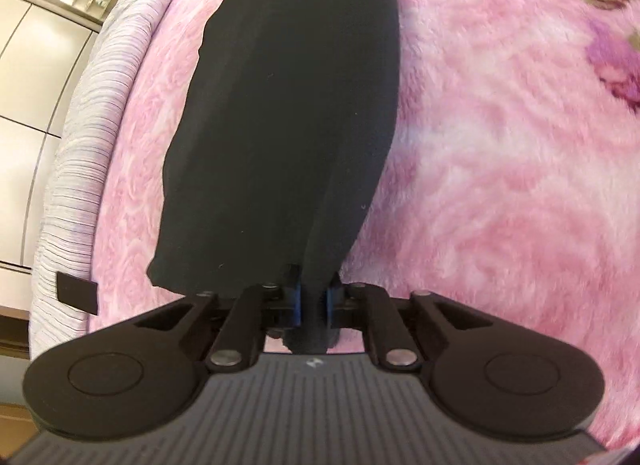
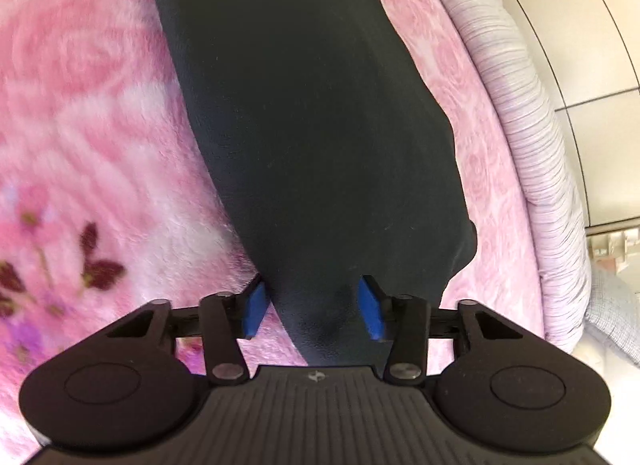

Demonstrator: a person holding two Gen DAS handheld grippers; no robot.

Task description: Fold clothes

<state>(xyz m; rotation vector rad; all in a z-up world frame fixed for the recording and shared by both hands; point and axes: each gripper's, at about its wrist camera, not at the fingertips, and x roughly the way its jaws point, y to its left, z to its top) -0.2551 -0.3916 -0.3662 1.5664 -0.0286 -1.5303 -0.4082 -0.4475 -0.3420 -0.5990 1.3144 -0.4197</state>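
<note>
Black garment [image 1: 288, 113] lies stretched out long on the bed, on top of the fluffy pink blanket [image 1: 500, 185], and it runs away from both of your grippers toward the far side of each view. In the left wrist view it sits close to the blanket's left border, where a pale lilac ribbed bedspread [image 1: 76, 169] wraps the rounded edge of the bed; in the right wrist view the same garment [image 2: 320, 125] lies near that ribbed edge [image 2: 532, 169] on the right. Beyond the bedspread you can see cream floor tiles [image 1: 28, 65] with dark seams. Dark red and purple flowers [image 2: 100, 269] are printed on the blanket [image 2: 88, 105], well apart from the cloth.

Your left gripper [image 1: 313, 301] has its fingers clenched on a narrow bunched end of the garment: the blue pads press the dark fabric from both sides and a little tuft of it pokes out behind them. Your right gripper [image 2: 314, 307] has its fingers standing partly apart, with a thicker end of the garment between them; the blue pad [image 2: 254, 311] on the left looks to stand just clear of the cloth, and the fabric passes on under the gripper body. A small black tag [image 1: 78, 291] sits on the bedspread near the left gripper.
</note>
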